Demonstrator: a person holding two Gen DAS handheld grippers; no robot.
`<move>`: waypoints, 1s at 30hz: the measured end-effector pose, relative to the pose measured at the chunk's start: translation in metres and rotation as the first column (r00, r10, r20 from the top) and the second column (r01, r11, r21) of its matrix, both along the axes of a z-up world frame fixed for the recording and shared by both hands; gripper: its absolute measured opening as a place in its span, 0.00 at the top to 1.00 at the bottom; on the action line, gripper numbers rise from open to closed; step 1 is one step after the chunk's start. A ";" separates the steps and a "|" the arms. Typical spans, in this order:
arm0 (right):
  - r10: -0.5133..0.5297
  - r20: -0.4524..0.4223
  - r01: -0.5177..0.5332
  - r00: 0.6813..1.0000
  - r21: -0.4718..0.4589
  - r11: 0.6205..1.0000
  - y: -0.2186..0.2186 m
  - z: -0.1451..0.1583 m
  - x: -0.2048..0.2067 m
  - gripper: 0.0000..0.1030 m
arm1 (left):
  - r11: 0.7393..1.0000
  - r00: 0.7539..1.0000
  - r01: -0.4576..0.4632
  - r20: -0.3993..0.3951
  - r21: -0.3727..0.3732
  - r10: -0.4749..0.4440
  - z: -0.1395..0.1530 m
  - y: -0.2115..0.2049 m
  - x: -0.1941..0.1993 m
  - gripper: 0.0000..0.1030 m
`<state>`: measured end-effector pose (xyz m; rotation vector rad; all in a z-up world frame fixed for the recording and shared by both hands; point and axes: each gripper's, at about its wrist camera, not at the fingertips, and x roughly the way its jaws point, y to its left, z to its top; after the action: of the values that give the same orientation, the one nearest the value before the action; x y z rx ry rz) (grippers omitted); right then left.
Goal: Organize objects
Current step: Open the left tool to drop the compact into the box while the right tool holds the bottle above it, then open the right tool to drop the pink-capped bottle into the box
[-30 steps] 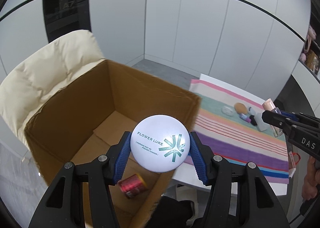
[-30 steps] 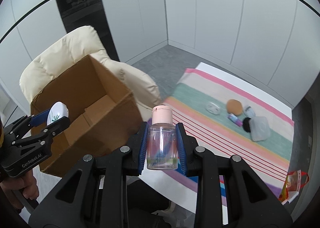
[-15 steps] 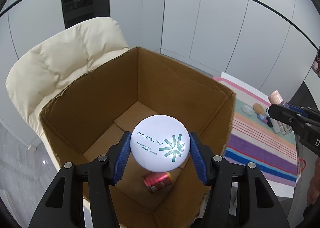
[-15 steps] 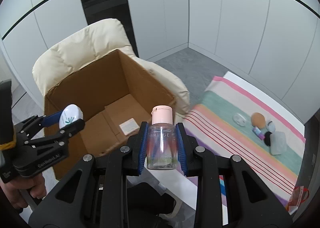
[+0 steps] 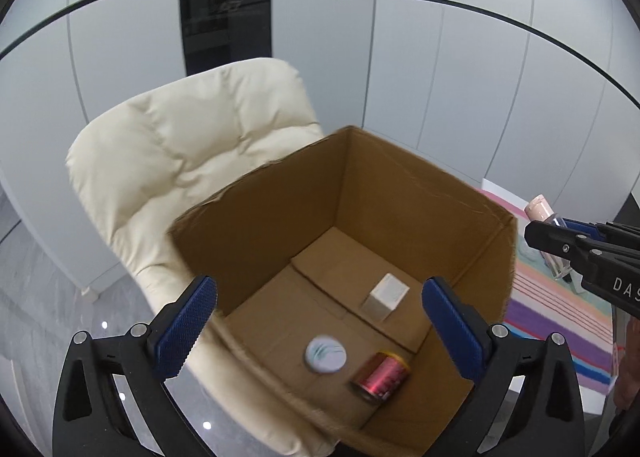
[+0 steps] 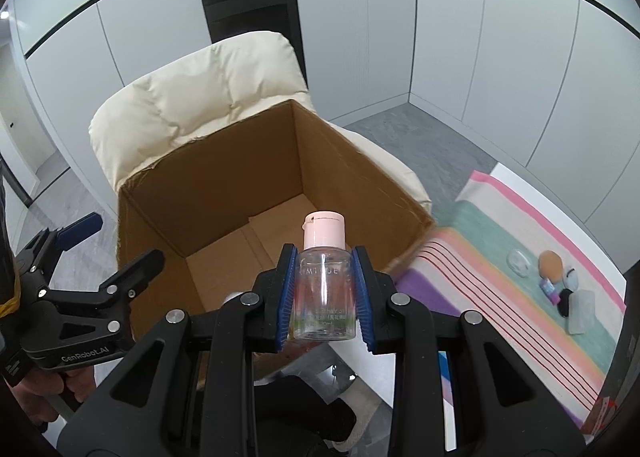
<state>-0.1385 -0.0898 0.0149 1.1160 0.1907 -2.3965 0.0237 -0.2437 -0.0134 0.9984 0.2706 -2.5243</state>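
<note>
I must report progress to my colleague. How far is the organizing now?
Done: the cardboard box already contains a white cube, a red can and the round white compact; the left gripper is opening, nothing between its jaws. In hand: the right gripper holds the clear bottle. Left: several small items on the striped cloth.

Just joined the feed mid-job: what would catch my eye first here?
The open cardboard box on the cream chair fills both views, with a white round compact, a red can and a small white box inside. The left tongs are opening above it, empty, while the right tongs clamp a pink-capped clear bottle.
</note>
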 end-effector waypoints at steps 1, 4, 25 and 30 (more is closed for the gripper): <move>0.007 0.000 -0.007 1.000 0.000 1.000 -0.005 0.000 0.001 0.72 | 1.000 1.000 -0.011 0.001 -0.003 0.011 0.000 -0.004 0.003 0.00; 0.033 0.001 -0.033 0.999 0.002 0.999 -0.021 0.000 0.003 0.72 | 0.999 0.999 -0.041 -0.008 -0.008 0.041 0.003 -0.016 0.017 0.00; 0.154 0.036 -0.155 0.987 0.030 0.987 -0.091 -0.014 0.015 0.72 | 0.992 0.992 -0.126 -0.009 -0.001 0.126 0.006 -0.053 0.056 0.00; 0.136 0.028 -0.137 0.990 0.028 0.990 -0.088 -0.014 0.012 0.55 | 0.992 0.992 -0.127 0.002 0.000 0.127 0.003 -0.051 0.054 0.00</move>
<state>-0.1268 -0.1779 0.0014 1.1101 0.2857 -2.2647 0.0772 -0.2951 -0.0105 0.9534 0.3229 -2.4085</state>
